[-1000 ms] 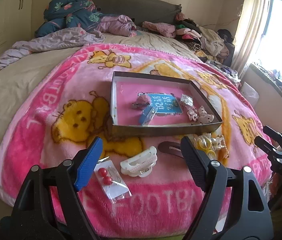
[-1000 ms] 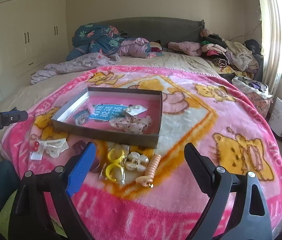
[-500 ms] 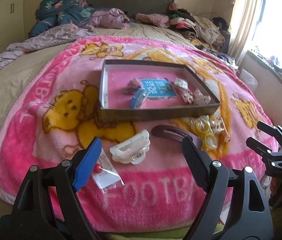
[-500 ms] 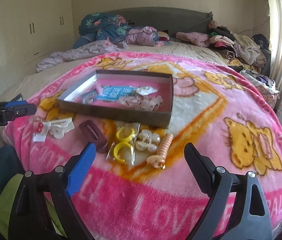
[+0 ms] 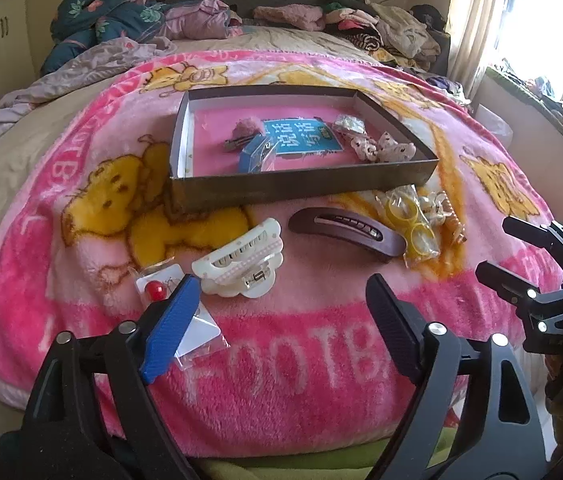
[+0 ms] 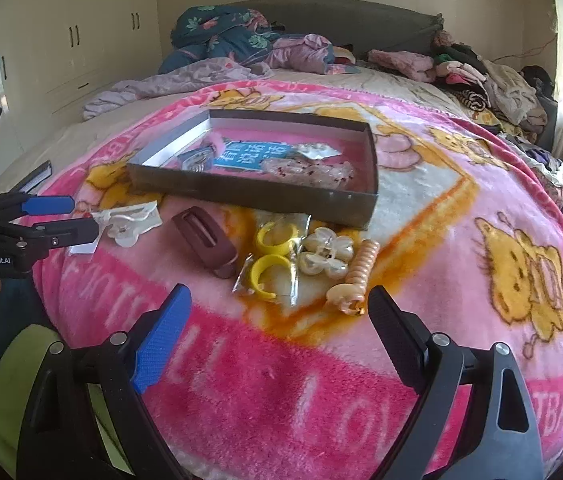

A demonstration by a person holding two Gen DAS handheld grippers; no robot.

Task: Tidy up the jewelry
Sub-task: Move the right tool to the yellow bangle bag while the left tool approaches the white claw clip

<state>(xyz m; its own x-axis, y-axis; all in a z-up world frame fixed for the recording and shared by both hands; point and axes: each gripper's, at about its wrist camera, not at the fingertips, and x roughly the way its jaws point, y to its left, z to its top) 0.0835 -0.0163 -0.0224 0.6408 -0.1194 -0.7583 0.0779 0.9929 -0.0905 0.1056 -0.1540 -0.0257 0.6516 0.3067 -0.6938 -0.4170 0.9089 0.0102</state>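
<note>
Compared with a second ago, both wrist views sit lower and nearer the pink blanket [image 5: 281, 360]: the loose hair pieces in front of the shallow box [image 5: 305, 190] loom larger, and the headboard has slid toward the top edge. The box and its contents lie where they did.

The left gripper [image 5: 277, 312] tilts down over the blanket's near edge. Its jaws have just been opening and stand wide with nothing between them — the blue finger [image 5: 169, 328] overlaps a small clear packet with a red bead [image 5: 155, 290], while the white claw clip [image 5: 241, 266] lies just beyond the blue fingertip. Right of that clip lies the brown barrette [image 5: 345, 232], then the bag of yellow rings [image 6: 269, 256], the pearl flower clip [image 6: 325, 254] and the ribbed peach clip [image 6: 355, 280], all on the blanket just in front of the box.

The right gripper [image 6: 277, 320] also points down, jaws spread wide and empty, short of the yellow rings and the peach clip.

The packet is half hidden behind the blue finger. Inside the box, a blue printed card [image 5: 301, 138] shows plainly; the small pieces around it are too blurred to name.
</note>
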